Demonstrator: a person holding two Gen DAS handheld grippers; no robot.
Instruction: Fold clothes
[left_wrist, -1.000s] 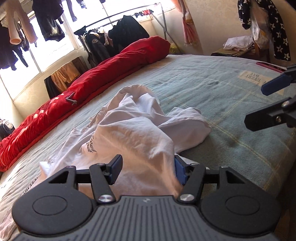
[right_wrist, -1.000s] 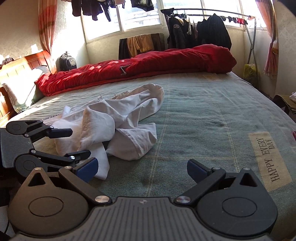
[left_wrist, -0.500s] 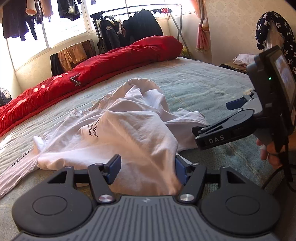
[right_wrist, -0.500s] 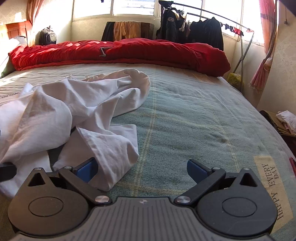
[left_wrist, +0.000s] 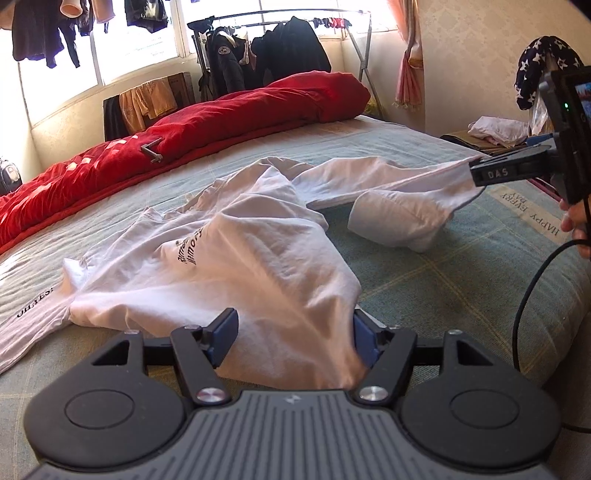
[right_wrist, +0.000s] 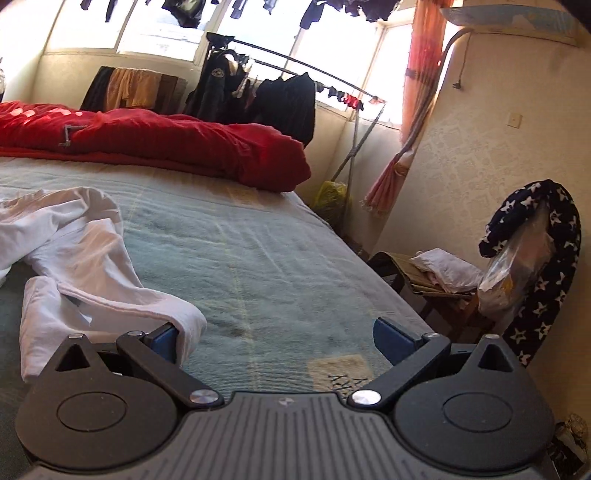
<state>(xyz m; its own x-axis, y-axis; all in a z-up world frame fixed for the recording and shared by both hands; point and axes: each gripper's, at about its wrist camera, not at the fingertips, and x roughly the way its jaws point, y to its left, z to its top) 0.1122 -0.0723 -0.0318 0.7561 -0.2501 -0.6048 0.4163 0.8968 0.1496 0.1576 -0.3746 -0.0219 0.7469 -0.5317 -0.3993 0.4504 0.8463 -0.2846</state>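
I count one white shirt (left_wrist: 236, 266) spread on one bed (left_wrist: 424, 280), and one red quilt (left_wrist: 207, 122) along its far side. I am working two grippers: the left gripper (left_wrist: 291, 338) and the right gripper (right_wrist: 282, 341), each with two blue pads. One clothes rack (right_wrist: 291, 70) stands by the window. I see one orange curtain (right_wrist: 417, 110), one star-patterned dark cloth (right_wrist: 546, 266), and one small pile of pale clothes (right_wrist: 443, 269) beside the bed.
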